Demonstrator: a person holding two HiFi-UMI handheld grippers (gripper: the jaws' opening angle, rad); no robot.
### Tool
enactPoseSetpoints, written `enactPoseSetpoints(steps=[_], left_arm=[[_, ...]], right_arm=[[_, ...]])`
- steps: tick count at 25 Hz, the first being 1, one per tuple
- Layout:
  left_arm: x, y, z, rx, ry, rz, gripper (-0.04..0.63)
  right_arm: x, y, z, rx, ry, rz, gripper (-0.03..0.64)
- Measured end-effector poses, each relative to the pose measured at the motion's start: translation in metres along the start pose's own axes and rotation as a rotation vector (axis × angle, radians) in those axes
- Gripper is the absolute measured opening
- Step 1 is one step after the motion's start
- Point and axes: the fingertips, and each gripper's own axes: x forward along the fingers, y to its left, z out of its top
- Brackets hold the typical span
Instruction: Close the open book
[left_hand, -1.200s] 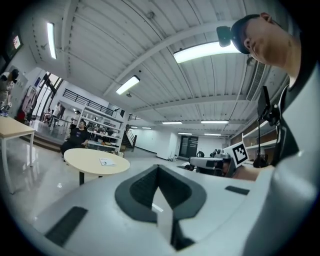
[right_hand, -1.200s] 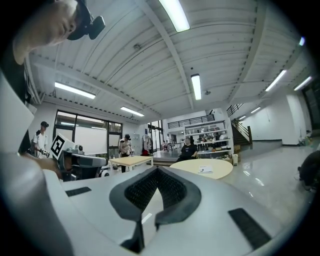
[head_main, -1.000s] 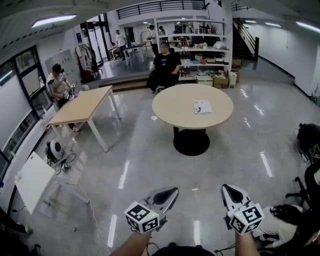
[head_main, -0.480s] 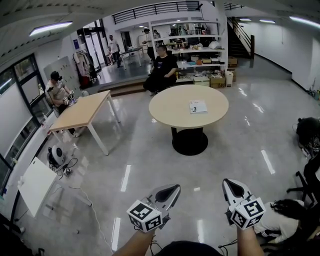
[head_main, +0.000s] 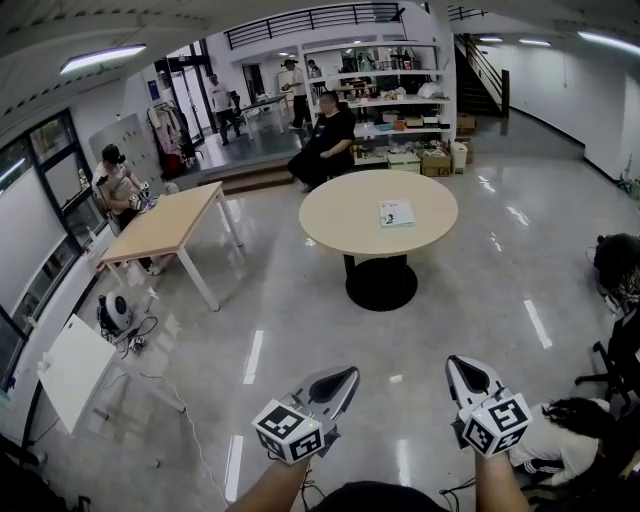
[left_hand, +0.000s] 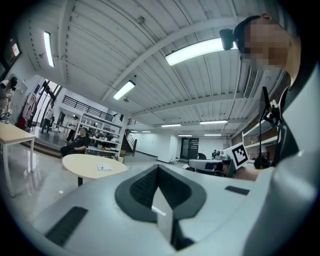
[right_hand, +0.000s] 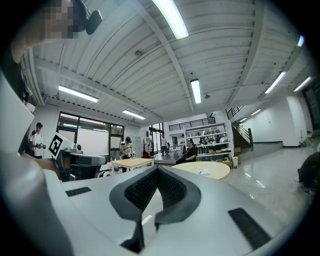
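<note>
The book (head_main: 397, 213) is seen lying flat on the right part of a round table (head_main: 345, 215), far across the room from the grippers; whether its pages are spread cannot be told at this distance. A person in black (head_main: 326, 140) is seated just beyond the table's far left edge, and shelves (head_main: 400, 100) are ranged along the far wall behind. To the left, a long table (head_main: 165, 222) is placed at a slant, with another person (head_main: 117, 180) seated at its far end. A white board (head_main: 68, 366) is laid on the glossy floor (head_main: 290, 320) near the left wall. At the near edge, the left gripper (head_main: 345, 375) and the right gripper (head_main: 458, 366) are held side by side above the floor, well apart from the book and pointed toward the round table. The jaws of each are clenched together, tip to tip, with nothing caught between them.
</note>
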Motion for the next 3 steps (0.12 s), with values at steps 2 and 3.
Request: enactPoseSetpoints(steps=[2, 3], left_arm=[[-0.0005, 0.0003, -0.0002, 0.001, -0.002, 0.006, -0.011], [-0.0006, 0.0004, -0.0004, 0.001, -0.003, 0.009, -0.011]], right_arm=[[-0.0011, 0.0008, -0.0009, 0.003, 0.001, 0.003, -0.002], [-0.0017, 0.0012, -0.0013, 0.004, 0.002, 0.004, -0.002]])
